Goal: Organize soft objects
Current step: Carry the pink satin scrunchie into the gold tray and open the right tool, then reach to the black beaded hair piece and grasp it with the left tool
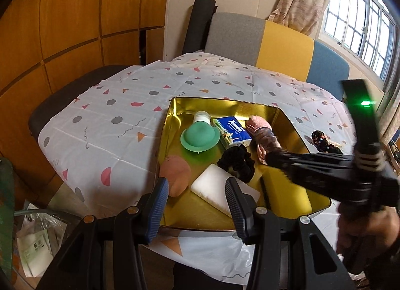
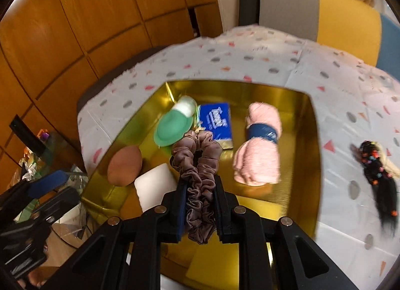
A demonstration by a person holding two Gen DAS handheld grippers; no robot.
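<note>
Jaws of the right gripper (image 2: 200, 205) pinch a mauve scrunchie (image 2: 197, 165) over the gold tray (image 2: 315, 145) at frame centre, apparently for dropping in, while the left gripper (image 1: 197, 202) waits half-open, empty.

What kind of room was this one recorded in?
Most likely a home living or dining room: a table under a patterned tablecloth, a grey, yellow and blue upholstered seat back behind it, wood-panelled cabinets, and a curtained window.
</note>
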